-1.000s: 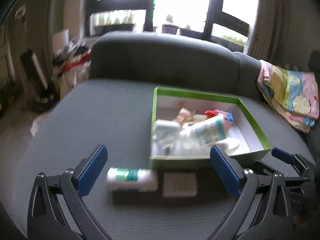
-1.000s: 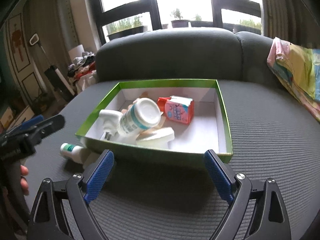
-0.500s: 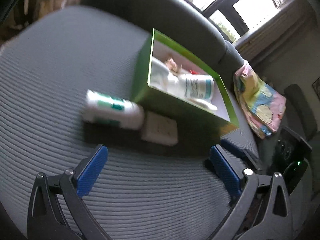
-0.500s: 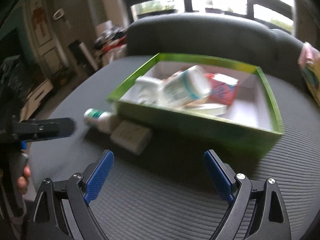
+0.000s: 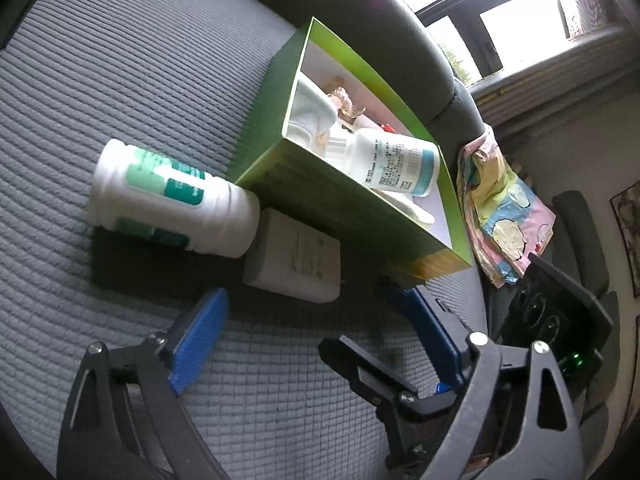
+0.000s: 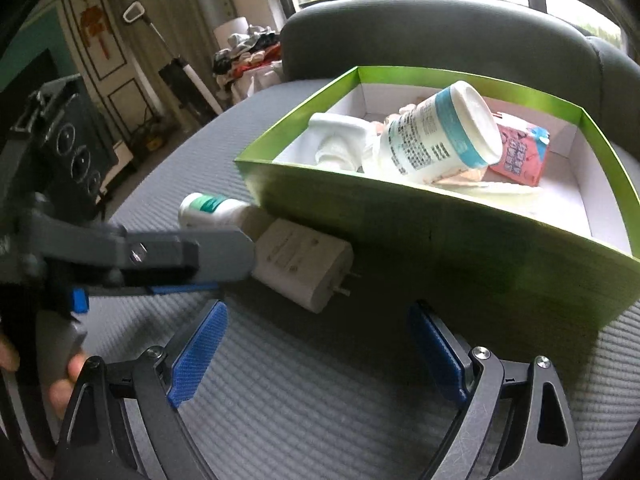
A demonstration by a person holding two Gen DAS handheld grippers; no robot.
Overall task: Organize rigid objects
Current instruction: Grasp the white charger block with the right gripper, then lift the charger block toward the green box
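Observation:
A white charger block (image 5: pixel 295 261) (image 6: pixel 304 261) lies on the grey sofa seat against the green box (image 5: pixel 352 204) (image 6: pixel 460 248). A white bottle with a green label (image 5: pixel 168 200) (image 6: pixel 210 210) lies beside it. The box holds a white bottle with a blue band (image 5: pixel 396 162) (image 6: pixel 440 136), a pink carton (image 6: pixel 520 152) and other white items. My left gripper (image 5: pixel 316 332) is open just short of the charger. My right gripper (image 6: pixel 316 344) is open, also just short of it. The left gripper's fingers (image 6: pixel 188 258) cross the right wrist view.
A patterned cloth (image 5: pixel 504 200) hangs at the sofa's right end. The sofa backrest (image 6: pixel 440 36) rises behind the box. Clutter and a door (image 6: pixel 100 36) stand to the left of the sofa.
Both grippers have moved in close to the charger and the green-label bottle. The left view has tilted and dropped low over the seat. Both grippers stay open.

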